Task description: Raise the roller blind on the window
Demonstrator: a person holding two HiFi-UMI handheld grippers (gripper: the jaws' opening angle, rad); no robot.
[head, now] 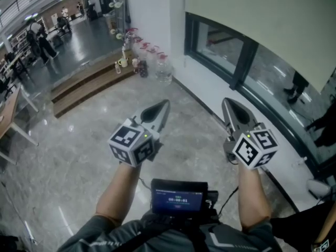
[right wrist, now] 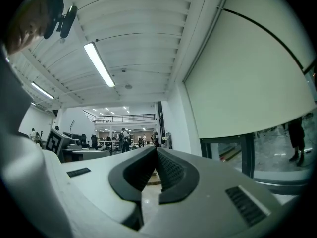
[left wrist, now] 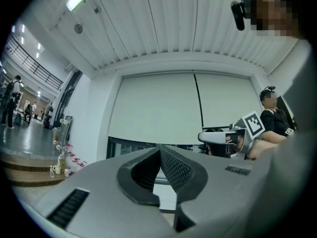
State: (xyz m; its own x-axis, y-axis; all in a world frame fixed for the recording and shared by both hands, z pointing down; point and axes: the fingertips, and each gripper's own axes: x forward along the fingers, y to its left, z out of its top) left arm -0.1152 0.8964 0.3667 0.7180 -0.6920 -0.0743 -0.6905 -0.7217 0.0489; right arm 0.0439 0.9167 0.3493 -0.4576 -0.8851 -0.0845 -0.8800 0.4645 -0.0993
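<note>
The pale roller blind hangs over most of the window at the upper right, leaving a strip of glass bare below it. My left gripper and right gripper are held side by side above the floor, pointing forward, short of the window. Both are shut with nothing between the jaws. In the left gripper view the blind fills the middle, split by a thin dark line, and the right gripper shows to the right. In the right gripper view the blind is on the right.
Wooden steps lie far left, with bottles, flowers and a water jug in the corner by the wall. A table stands at the left edge. People walk outside the glass. A person sits at the right.
</note>
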